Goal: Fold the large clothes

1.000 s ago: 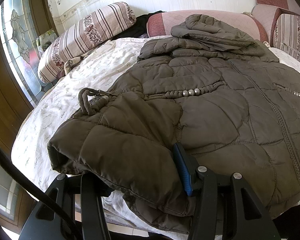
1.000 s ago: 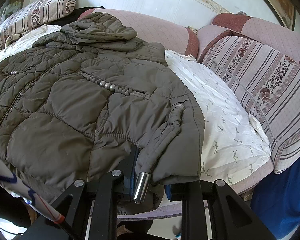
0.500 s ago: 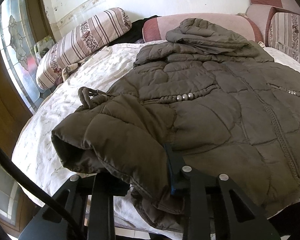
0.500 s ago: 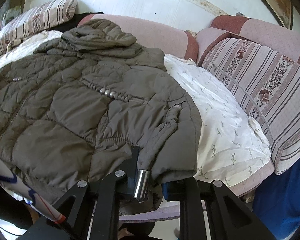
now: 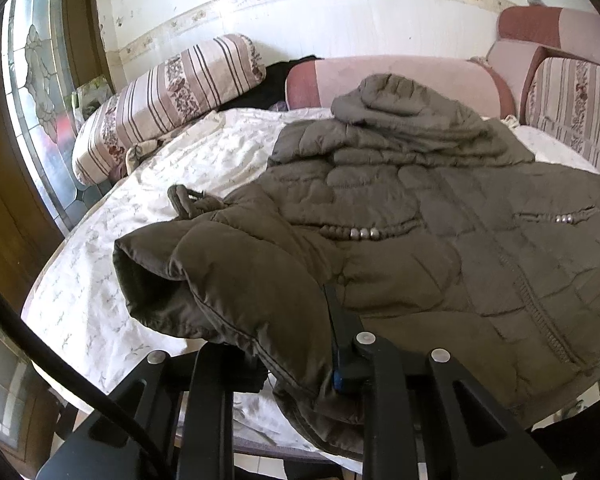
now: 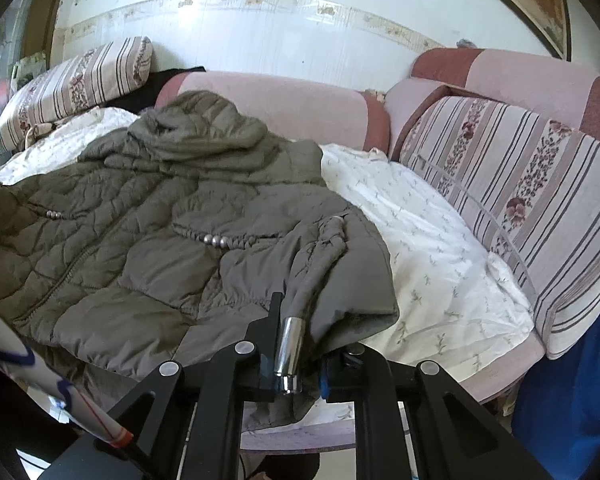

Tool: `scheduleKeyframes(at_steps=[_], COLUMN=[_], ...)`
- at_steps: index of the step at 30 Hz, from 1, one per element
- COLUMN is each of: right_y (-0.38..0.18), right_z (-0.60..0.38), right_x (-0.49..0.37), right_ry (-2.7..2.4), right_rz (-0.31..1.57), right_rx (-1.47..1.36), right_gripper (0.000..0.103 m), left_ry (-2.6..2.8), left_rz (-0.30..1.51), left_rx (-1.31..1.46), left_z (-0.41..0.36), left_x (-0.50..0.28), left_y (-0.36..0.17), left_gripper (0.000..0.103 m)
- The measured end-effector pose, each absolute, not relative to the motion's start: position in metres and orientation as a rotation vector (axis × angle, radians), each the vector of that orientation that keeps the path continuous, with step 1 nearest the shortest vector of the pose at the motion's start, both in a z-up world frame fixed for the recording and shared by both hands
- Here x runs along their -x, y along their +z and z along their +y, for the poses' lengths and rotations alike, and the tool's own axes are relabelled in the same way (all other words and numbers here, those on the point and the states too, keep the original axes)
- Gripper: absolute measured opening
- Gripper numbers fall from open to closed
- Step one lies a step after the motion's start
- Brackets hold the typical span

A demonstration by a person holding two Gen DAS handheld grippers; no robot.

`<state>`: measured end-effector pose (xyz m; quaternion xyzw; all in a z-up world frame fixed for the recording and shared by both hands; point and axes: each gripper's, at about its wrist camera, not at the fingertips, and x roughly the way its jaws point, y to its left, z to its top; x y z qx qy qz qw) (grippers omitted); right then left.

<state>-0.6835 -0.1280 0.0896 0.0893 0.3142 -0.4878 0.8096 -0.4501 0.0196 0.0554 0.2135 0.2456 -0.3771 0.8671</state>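
Observation:
An olive quilted jacket point(image 5: 420, 240) lies face up on a white floral sheet point(image 5: 112, 280), hood point(image 5: 400, 100) at the far end. My left gripper point(image 5: 288, 344) holds the near left hem corner. Its jaws are still closing, with the bunched fabric pinched between them and raised off the sheet. In the right wrist view the same jacket point(image 6: 140, 248) spreads to the left. My right gripper point(image 6: 300, 344) is shut on the near right hem corner. A drawstring with a shiny metal tip point(image 6: 288, 344) hangs down between its fingers.
Striped cushions stand at the back left point(image 5: 168, 96) and along the right side point(image 6: 520, 184). Pink bolsters point(image 6: 280, 112) line the wall. A stained-glass door point(image 5: 32, 92) is at the left. White sheet point(image 6: 420, 248) lies bare right of the jacket, and something blue point(image 6: 572, 400) sits below the bed edge.
Both grippers have closed on the jacket's near hem and risen. The two hem corners have lifted off the sheet, and the left corner now bunches higher.

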Motion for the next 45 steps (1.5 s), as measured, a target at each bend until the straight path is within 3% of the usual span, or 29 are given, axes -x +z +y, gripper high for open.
scheduleKeyframes(at_steps=[17, 26, 34, 37, 41, 45], right_y=[0.156, 0.218, 0.245, 0.238, 0.211, 0.173], right_z=[-0.140, -0.210, -0.327, -0.386, -0.457, -0.518], right_x=[0.686, 0.661, 0.604, 0.575, 0.531, 0.507], right_ry=[-1.021, -0.976, -0.950, -0.957, -0.995, -1.060], right_rz=[0.560, 0.468, 0.455, 0.475, 0.515, 0.566], right_rx=[-0.116, -0.214, -0.306, -0.367, -0.463, -0.528], right_gripper=[0.012, 0.012, 0.012, 0.012, 0.012, 0.012], left_ry=[-0.876, -0.921, -0.949, -0.951, -0.935, -0.882], left_rz=[0.475, 0.455, 0.561, 0.629, 0.654, 0.575], left_rx=[-0.338, -0.285, -0.270, -0.248, -0.170, -0.169], left_z=[0.000, -0.070, -0.189, -0.229, -0.257, -0.253], left_x=[0.416, 0.371, 0.284, 0.251, 0.209, 0.193], left_y=[0.147, 0.200, 0.224, 0.219, 0.218, 0.224], left_gripper=[0.021, 0.022, 0.027, 0.034, 0.053, 0.057])
